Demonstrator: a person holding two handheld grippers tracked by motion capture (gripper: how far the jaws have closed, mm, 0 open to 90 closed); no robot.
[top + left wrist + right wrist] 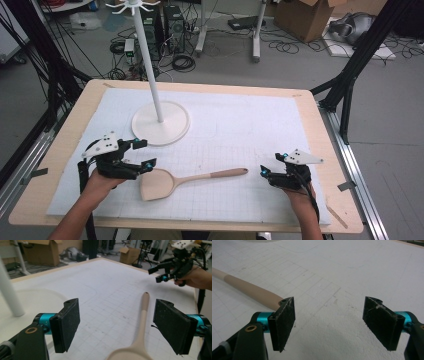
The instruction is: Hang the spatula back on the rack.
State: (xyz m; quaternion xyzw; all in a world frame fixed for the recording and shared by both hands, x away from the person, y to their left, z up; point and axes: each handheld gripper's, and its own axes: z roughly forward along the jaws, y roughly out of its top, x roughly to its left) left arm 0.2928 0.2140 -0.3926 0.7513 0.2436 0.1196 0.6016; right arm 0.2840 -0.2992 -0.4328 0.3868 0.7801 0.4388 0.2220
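**Both grippers stood open above the table**

The left gripper (142, 153) hovered at the person's left, jaws spread wide with nothing pressed between the pads. The right gripper (270, 164) sat low at the right, jaws likewise parted, forearm reaching in from below

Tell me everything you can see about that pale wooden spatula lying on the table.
The pale wooden spatula looks like one piece of light wood: a broad, flat blade joined to a long round handle with a slightly darker end. It lies flat on the white gridded mat, blade toward the left gripper, handle end toward the right gripper. Both grippers' jaws stand open, and neither grips it.
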